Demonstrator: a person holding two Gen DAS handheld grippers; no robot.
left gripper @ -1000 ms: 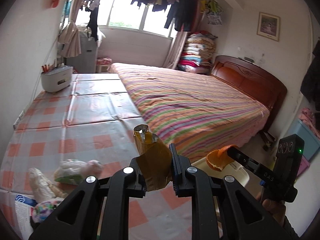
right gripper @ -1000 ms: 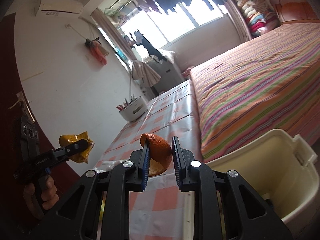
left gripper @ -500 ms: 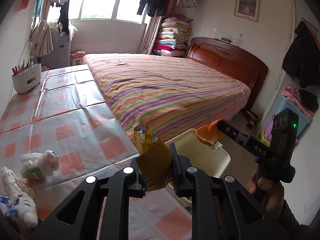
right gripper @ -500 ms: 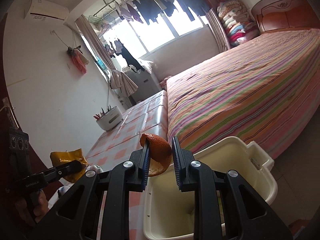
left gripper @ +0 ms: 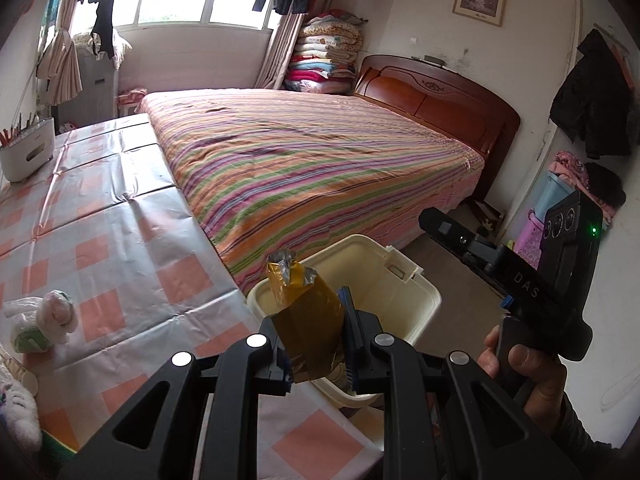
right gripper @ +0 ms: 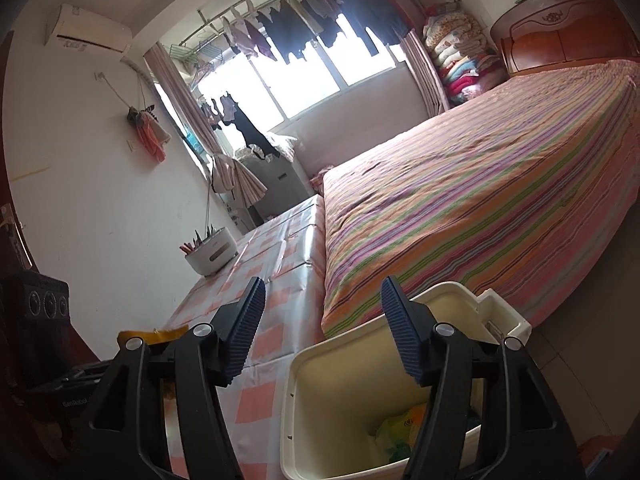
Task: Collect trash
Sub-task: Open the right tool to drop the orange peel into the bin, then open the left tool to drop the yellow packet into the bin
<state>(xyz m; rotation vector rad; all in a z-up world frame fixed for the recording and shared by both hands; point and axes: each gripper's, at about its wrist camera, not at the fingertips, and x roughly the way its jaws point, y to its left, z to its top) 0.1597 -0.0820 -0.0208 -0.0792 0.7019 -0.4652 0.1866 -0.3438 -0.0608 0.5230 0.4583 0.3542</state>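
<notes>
- Left wrist view: my left gripper point(left gripper: 316, 344) is clenched on a crumpled yellow-brown wrapper point(left gripper: 308, 320), which stands upright between the pads, its torn foil top uppermost.
- Just behind the wrapper, a cream bin point(left gripper: 416, 300) stands on the floor between the bench point(left gripper: 120, 240) and the striped bed point(left gripper: 304, 160).
- On the bench, to the left: a knotted white plastic bag point(left gripper: 40, 324) with green showing through it, and more white scraps at the frame's lower left edge.
- At the bench's far end, a white holder point(left gripper: 28, 152) with sticks in it.
- My right gripper point(left gripper: 444, 228) reaches in from the right above the bin, my hand point(left gripper: 524, 372) round its handle; from here I cannot tell how its jaws stand.
- Right wrist view: my right gripper point(right gripper: 322, 328) is released, jaws opening, nothing between the blue pads point(right gripper: 248, 332).
- The bin point(right gripper: 332, 400) lies directly below, with yellow and green rubbish point(right gripper: 400, 436) at the bottom.
- The wrapper point(right gripper: 154, 335) shows as a yellow edge at lower left, partly hidden behind my gripper's frame.
</notes>
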